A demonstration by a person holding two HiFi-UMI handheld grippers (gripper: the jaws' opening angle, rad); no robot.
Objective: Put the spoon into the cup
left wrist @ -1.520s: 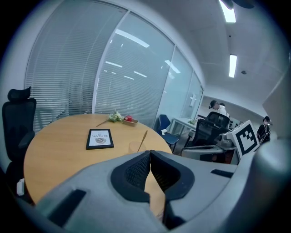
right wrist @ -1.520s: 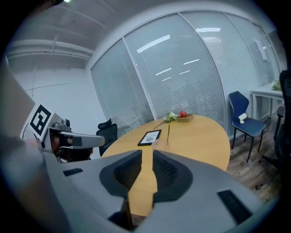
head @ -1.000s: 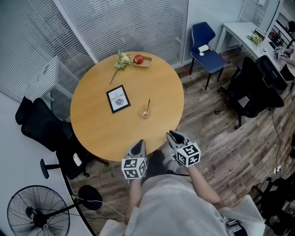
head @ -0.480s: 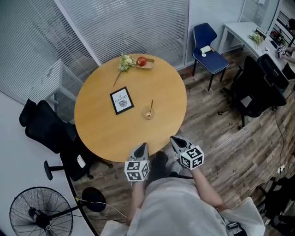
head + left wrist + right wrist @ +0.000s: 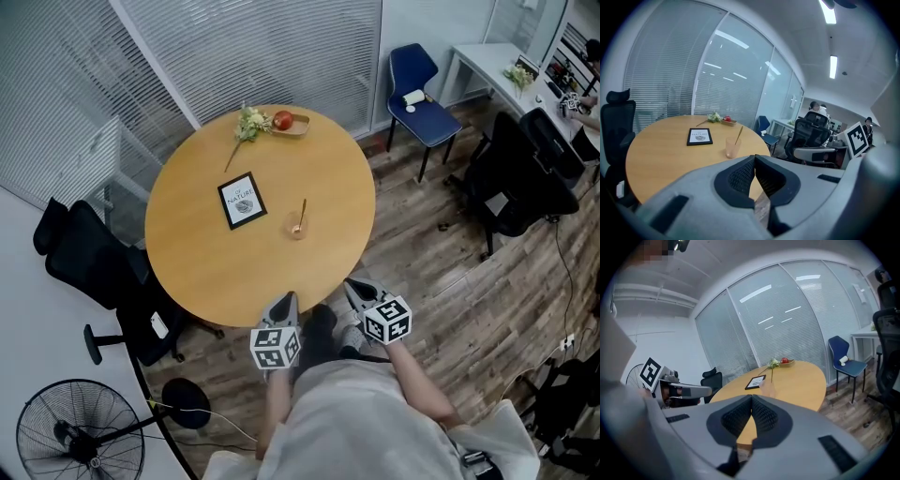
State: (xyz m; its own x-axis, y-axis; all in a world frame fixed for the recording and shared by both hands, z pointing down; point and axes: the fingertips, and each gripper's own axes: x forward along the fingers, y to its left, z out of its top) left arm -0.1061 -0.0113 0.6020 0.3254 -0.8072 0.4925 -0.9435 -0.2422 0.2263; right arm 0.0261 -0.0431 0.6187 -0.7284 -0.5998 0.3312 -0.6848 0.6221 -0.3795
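Observation:
A clear pinkish cup (image 5: 297, 228) stands on the round wooden table (image 5: 206, 262), right of centre. A spoon (image 5: 302, 215) stands in the cup, its handle leaning out over the rim. The cup (image 5: 732, 147) and spoon (image 5: 739, 135) also show in the left gripper view, and the cup (image 5: 768, 389) faintly in the right gripper view. My left gripper (image 5: 285, 301) and right gripper (image 5: 355, 285) are both shut and empty, held off the table's near edge, well apart from the cup.
A framed card (image 5: 242, 200) lies left of the cup. A small tray with a red apple (image 5: 282, 120) and a flower sprig (image 5: 247, 125) sit at the table's far edge. Black office chairs (image 5: 80, 267) stand at left, a blue chair (image 5: 420, 91) and desk at right, a fan (image 5: 80, 437) at bottom left.
Only the head view shifts slightly between frames. Both grippers stay shut near the table's near edge, and the spoon stays in the cup.

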